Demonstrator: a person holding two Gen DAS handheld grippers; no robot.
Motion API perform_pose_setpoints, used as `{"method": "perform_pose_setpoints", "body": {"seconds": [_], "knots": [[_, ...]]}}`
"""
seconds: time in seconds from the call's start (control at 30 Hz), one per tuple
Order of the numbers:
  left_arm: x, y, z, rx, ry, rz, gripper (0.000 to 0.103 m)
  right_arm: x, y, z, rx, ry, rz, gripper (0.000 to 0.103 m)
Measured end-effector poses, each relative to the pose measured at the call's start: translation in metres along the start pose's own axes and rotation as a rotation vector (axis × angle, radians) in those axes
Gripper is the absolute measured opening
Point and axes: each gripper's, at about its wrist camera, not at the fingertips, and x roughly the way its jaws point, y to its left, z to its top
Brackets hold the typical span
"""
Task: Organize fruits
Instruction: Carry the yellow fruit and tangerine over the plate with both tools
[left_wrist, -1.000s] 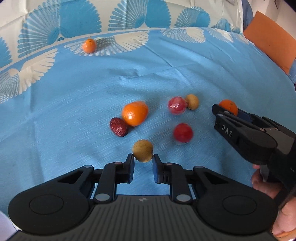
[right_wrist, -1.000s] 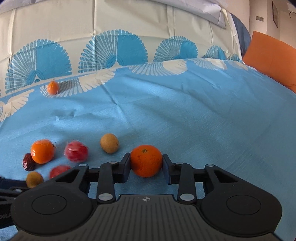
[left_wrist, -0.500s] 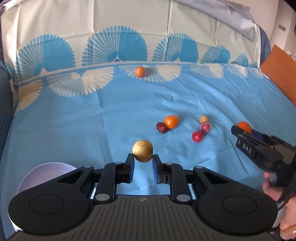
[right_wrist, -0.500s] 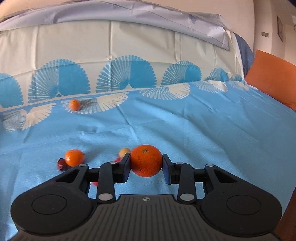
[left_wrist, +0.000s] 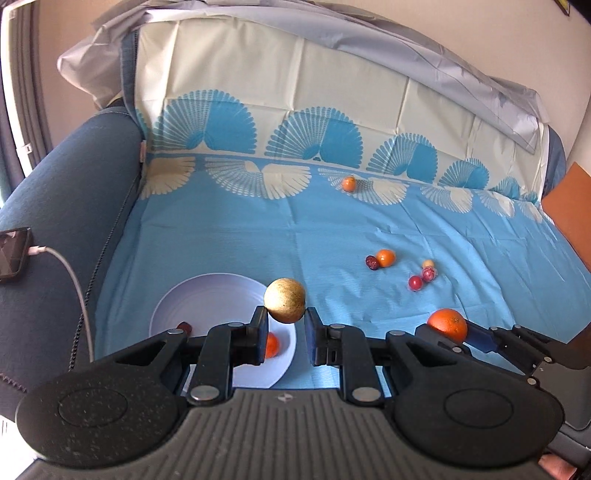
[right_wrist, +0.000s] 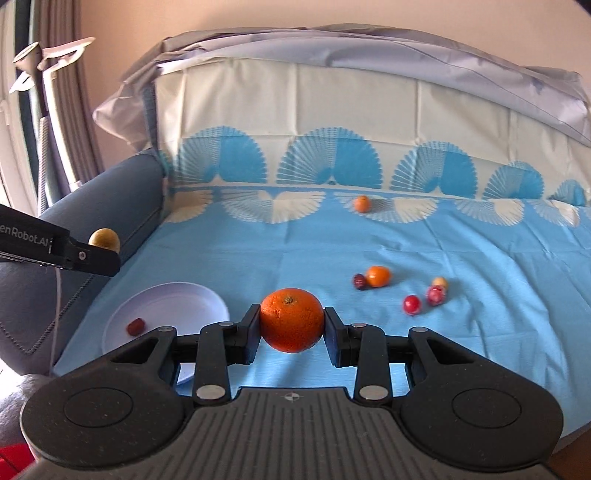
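The left hand-held gripper (left_wrist: 284, 332) clasps a round tan fruit (left_wrist: 284, 300) above the white plate (left_wrist: 199, 295). The right hand-held gripper (right_wrist: 291, 328) clasps an orange (right_wrist: 291, 319), stem scar uppermost. Only the left view shows the small orange fruit (left_wrist: 271, 345) on the plate.

This is a home living room. A blue upholstered sofa (left_wrist: 66, 192) has its seat and backrest draped in a light blue cloth (left_wrist: 280, 236) printed with fan shapes, with a grey sheet (right_wrist: 369, 48) bunched along the top of the backrest. A phone (left_wrist: 13, 251) lies charging on the sofa's left armrest, its white cable (left_wrist: 74, 280) trailing down. Curtains (right_wrist: 70, 92) hang behind that armrest, and an orange cushion (left_wrist: 569, 206) sits at the sofa's right end.
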Motion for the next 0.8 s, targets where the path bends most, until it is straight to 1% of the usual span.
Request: {"method": "perform_pose_setpoints", "body": {"seconds": [0.17, 0.37, 0.57, 0.8], "knots": [[-0.024, 0.023, -0.012, -0.044, -0.034, 0.004, 0.022, -0.015, 0.030, 0.005, -0.057, -0.009, 0.039, 0.037], [-0.027, 0.039, -0.015, -0.073, -0.039, -0.012, 0.022, -0.019, 0.046, 0.007, -0.095, -0.002, 0.036, 0.037], [-0.018, 0.050, -0.015, -0.094, -0.035, -0.008, 0.022, -0.009, 0.051, 0.008, -0.117, 0.016, 0.032, 0.037], [0.008, 0.063, -0.012, -0.116, 0.004, 0.001, 0.022, 0.012, 0.059, 0.010, -0.130, 0.047, 0.046, 0.037]]}}
